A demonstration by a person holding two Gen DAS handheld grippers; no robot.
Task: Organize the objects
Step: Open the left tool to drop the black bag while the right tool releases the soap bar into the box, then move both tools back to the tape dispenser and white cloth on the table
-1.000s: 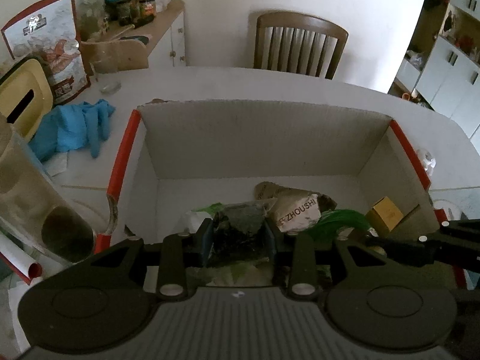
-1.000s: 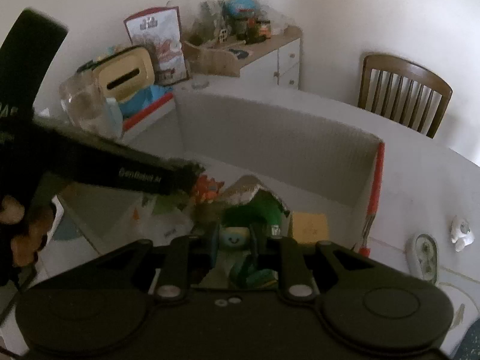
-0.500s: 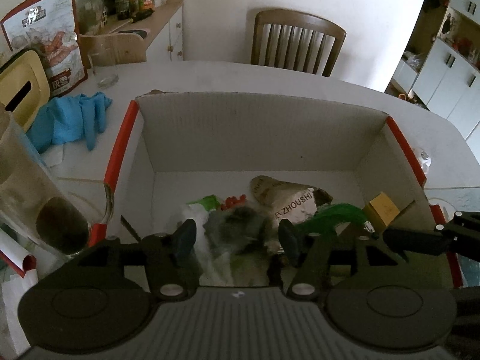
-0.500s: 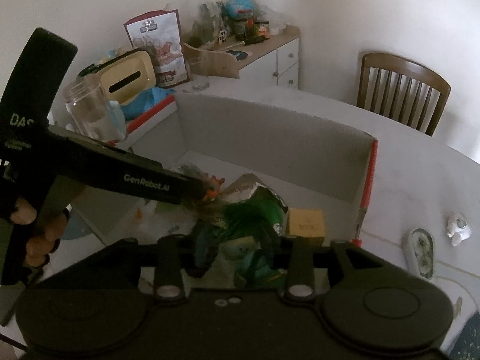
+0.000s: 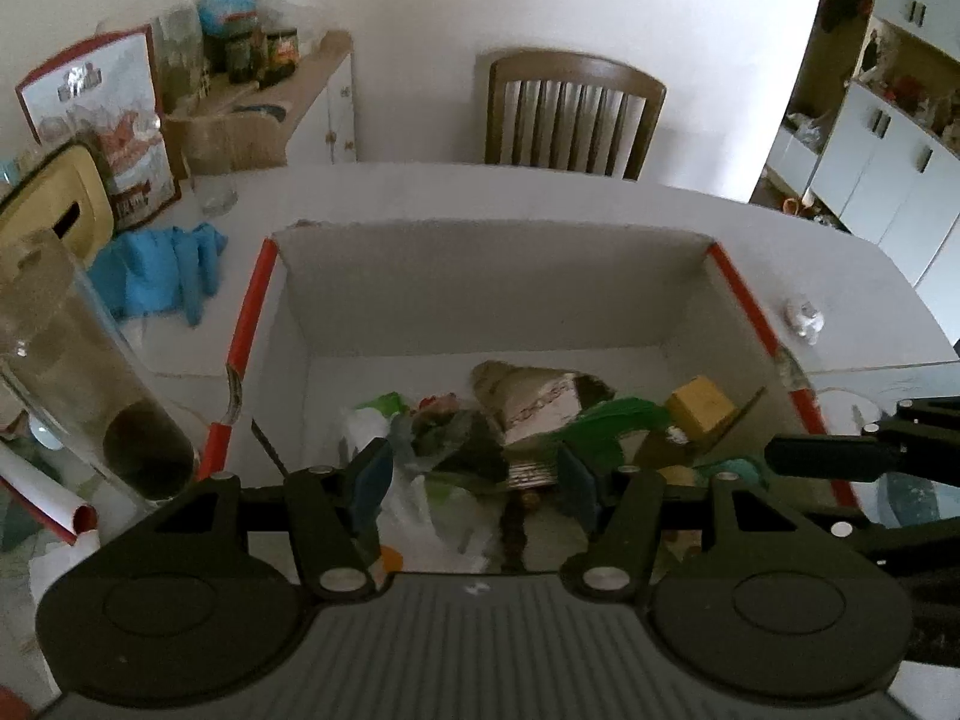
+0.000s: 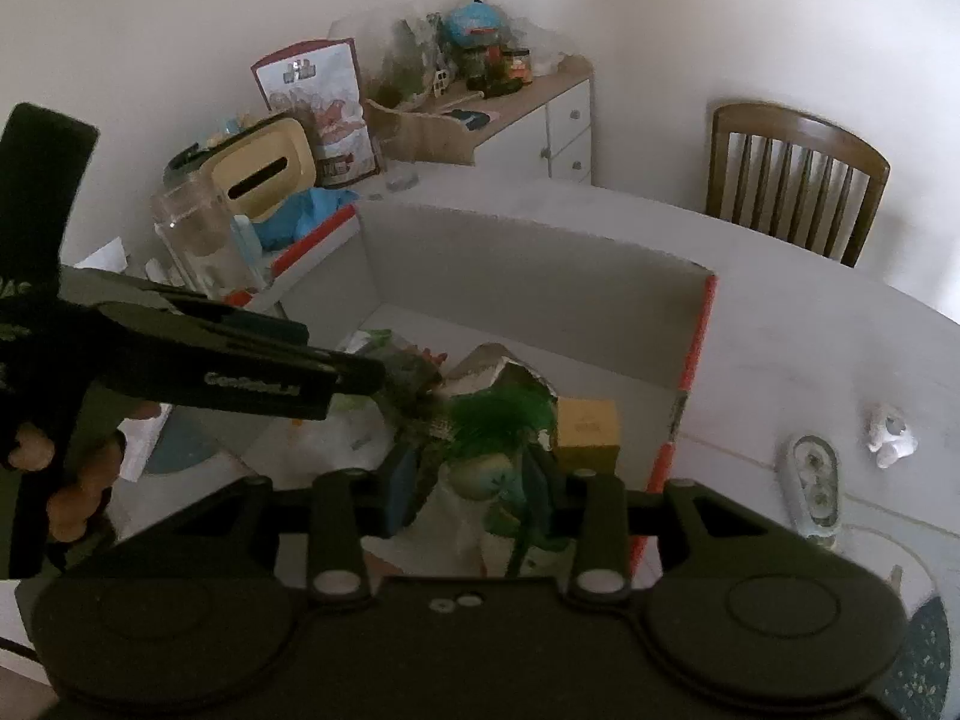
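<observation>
A white cardboard box point(image 5: 492, 294) with red edges holds several items: a dark crumpled wrapper point(image 5: 462, 444), a tan snack packet point(image 5: 534, 396), a green fluffy object point(image 5: 612, 420), a yellow block point(image 5: 699, 402). My left gripper point(image 5: 474, 480) is open above the box, empty, the wrapper lying below it. My right gripper point(image 6: 468, 480) is open above the box point(image 6: 528, 276); a small green-blue toy point(image 6: 480, 474) lies between its fingers, loose. The left gripper's body point(image 6: 240, 372) crosses the right wrist view.
A tall glass jar point(image 5: 78, 378) stands left of the box, with a blue cloth point(image 5: 156, 270) and yellow tissue box point(image 5: 54, 204) behind. A white figurine point(image 6: 891, 435) and an oval case point(image 6: 810, 480) lie right of the box. A wooden chair point(image 5: 570, 114) stands behind the table.
Both grippers opened. The left let go of the dark wrapper, the right let go of the small green-blue toy; both items now rest in the box. Both grippers rose slightly.
</observation>
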